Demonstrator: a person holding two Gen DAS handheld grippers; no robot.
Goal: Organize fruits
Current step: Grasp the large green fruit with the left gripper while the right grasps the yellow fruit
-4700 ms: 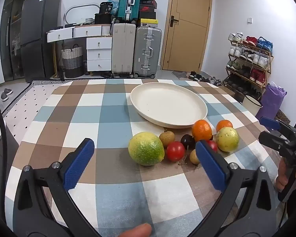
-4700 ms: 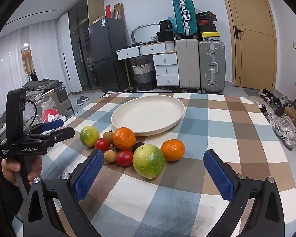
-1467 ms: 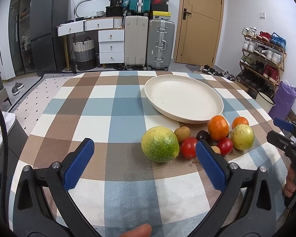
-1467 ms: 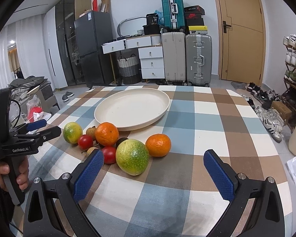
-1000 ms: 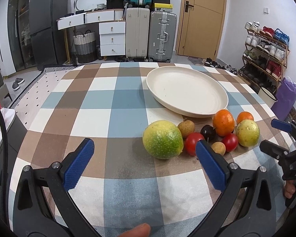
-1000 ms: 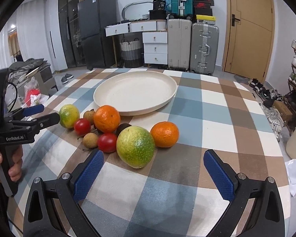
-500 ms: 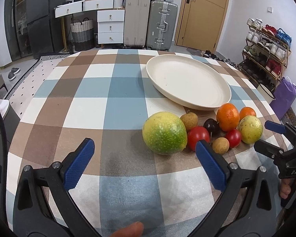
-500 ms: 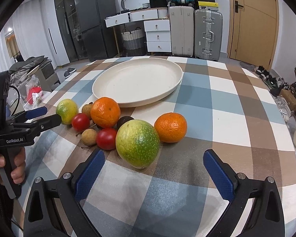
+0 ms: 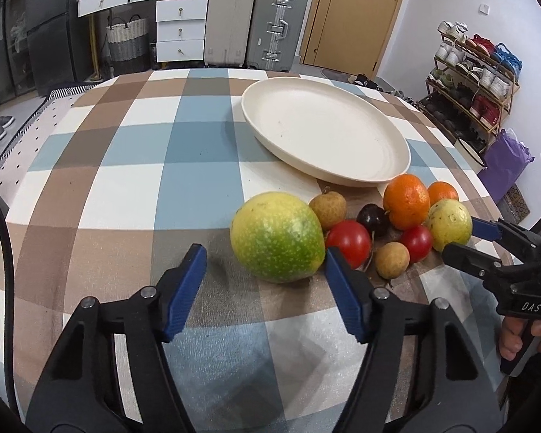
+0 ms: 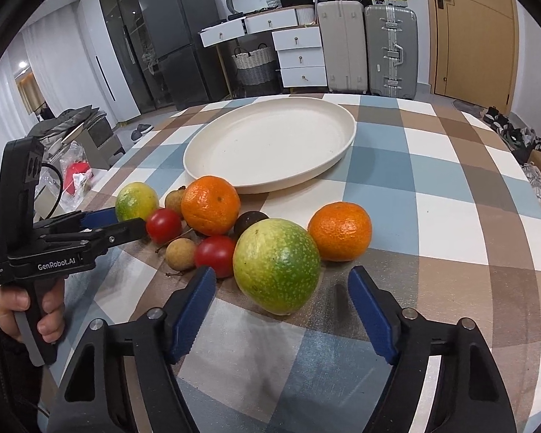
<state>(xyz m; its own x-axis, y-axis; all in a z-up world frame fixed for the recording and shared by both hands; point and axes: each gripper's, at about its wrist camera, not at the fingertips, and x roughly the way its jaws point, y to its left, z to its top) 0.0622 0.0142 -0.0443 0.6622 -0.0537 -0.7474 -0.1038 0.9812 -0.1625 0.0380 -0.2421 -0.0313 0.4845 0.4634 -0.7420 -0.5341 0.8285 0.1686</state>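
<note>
From the left wrist: left gripper [image 9: 265, 252] half spread, jaws just narrowed, pads not pressing on the big green-yellow fruit [image 9: 277, 238] lying right at the tips on the checked cloth [image 9: 198, 166]; red tomato [image 9: 348, 238] just right of it, cream plate [image 9: 324, 137] farther off. From the right wrist: right gripper [image 10: 282, 270] likewise released and just narrowed, second green-yellow fruit [image 10: 276, 265] between the tips, ungripped; orange [image 10: 341, 231] just right of it, another tomato [image 10: 214, 256] just left.
</note>
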